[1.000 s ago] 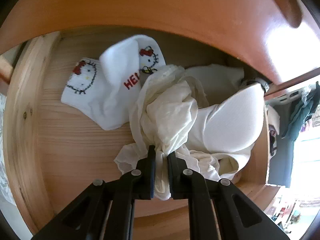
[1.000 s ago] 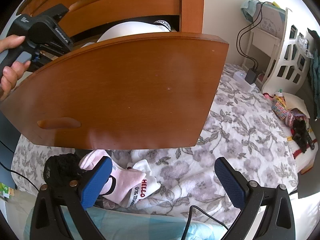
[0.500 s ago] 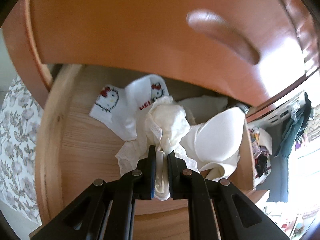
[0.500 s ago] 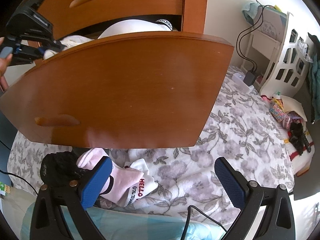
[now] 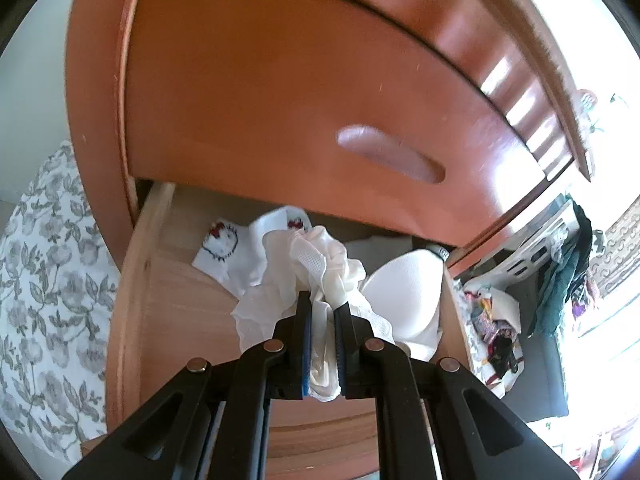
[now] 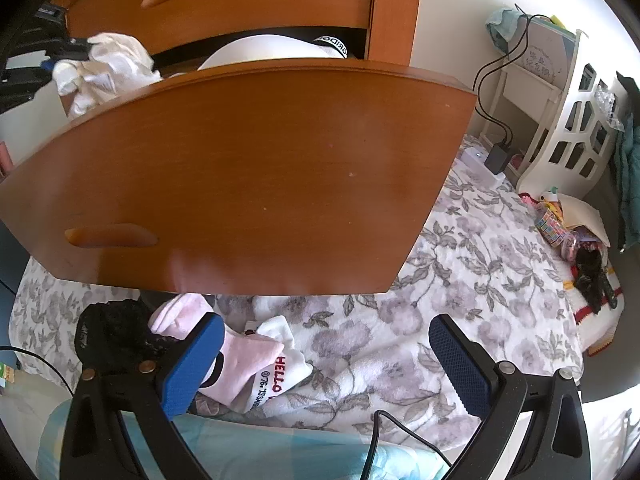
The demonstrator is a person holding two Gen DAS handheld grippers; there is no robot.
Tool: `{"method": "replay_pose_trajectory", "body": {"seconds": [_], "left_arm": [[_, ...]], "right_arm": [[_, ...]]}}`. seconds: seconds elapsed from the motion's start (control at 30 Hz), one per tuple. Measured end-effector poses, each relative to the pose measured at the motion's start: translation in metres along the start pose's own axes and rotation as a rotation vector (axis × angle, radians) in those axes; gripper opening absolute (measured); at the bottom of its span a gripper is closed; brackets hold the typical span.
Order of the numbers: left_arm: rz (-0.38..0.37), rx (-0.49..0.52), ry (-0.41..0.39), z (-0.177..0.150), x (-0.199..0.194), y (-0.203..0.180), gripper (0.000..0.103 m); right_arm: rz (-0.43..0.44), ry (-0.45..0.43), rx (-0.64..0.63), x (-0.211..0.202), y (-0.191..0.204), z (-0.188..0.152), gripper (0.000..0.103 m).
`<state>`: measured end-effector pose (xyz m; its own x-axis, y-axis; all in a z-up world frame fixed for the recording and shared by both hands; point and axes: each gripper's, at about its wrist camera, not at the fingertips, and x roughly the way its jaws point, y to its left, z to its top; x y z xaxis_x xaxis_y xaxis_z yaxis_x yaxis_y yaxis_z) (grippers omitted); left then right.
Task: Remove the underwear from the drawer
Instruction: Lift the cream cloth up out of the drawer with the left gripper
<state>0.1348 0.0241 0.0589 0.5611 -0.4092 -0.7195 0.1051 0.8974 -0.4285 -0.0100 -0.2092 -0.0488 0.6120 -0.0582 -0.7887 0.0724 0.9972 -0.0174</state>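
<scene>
The left gripper (image 5: 322, 320) has its fingers (image 5: 303, 322) closed on a bunch of cream underwear (image 5: 320, 264), which sticks out past the fingertips and hangs above the open drawer (image 5: 132, 288), near its front edge. White socks (image 5: 224, 246) and a white bra (image 5: 404, 292) lie on the drawer floor behind. The right gripper (image 6: 326, 364) hovers over the bed (image 6: 460, 264), fingers (image 6: 192, 364) spread wide and empty.
</scene>
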Motion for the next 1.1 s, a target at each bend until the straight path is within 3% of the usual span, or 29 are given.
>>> {"method": "replay_pose_trajectory", "body": {"seconds": [0.6,1.1], "left_arm": [[-0.093,0.081,-0.17,0.014,-0.041,-0.002,0.01],[-0.216,0.193,-0.312,0.018,-0.107,-0.03,0.01]], "right_arm": [[-0.01,0.032,0.001,0.009,0.001,0.004,0.103],[-0.039,0.042,-0.012,0.013,0.005,0.005,0.103]]}}
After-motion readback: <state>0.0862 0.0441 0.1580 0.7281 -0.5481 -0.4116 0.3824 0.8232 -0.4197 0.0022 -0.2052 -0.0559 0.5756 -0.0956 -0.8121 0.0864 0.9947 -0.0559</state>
